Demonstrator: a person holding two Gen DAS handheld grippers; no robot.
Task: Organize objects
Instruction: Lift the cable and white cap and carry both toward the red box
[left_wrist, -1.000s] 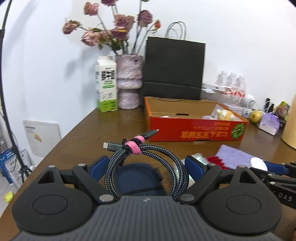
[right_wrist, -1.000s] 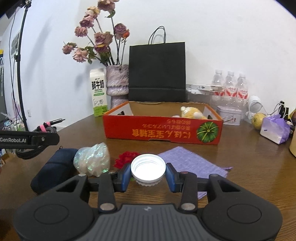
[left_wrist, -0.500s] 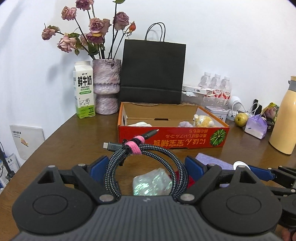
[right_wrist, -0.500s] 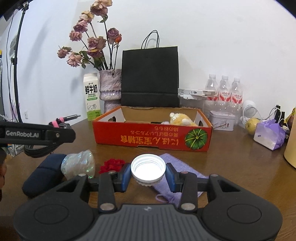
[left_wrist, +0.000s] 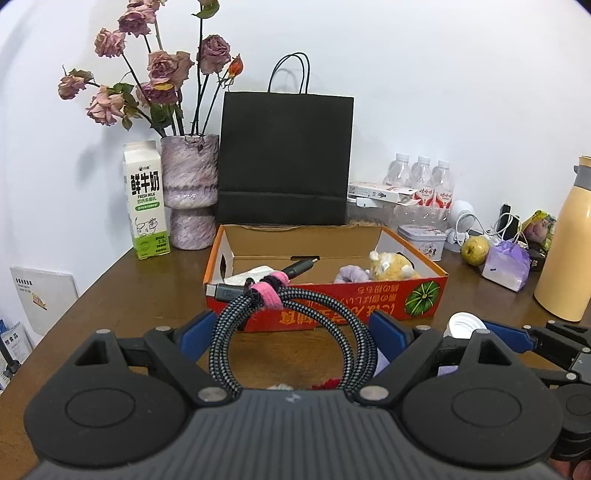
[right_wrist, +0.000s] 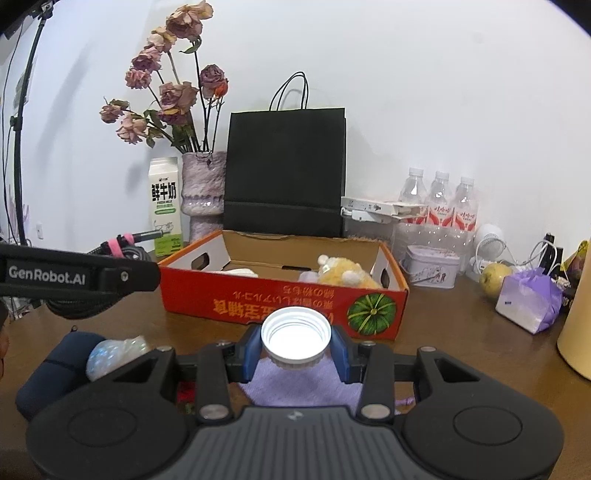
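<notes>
A: What is your left gripper (left_wrist: 291, 332) doing?

B: Its 2 blue pads stand wide and are clamped on the coiled braided cable (left_wrist: 291, 328), bound by a pink strap, low in the centre of the left wrist frame. The coil hangs above the wooden table (left_wrist: 110, 291), in front of the red cardboard box (left_wrist: 328, 306).

A: And your right gripper (right_wrist: 295, 352)?

B: Its pads pinch a white bottle cap (right_wrist: 295, 338), open side facing the camera, at the lower centre of the right wrist frame, above a purple cloth (right_wrist: 306, 384) on the table.

A: What is in the box?

B: A yellow plush toy (right_wrist: 345, 273) toward its right end, with something pale purple beside it. Behind the box stands a black paper bag (right_wrist: 286, 170); a milk carton (right_wrist: 165, 208) and a vase of dried roses (right_wrist: 203, 192) are to its left.
</notes>
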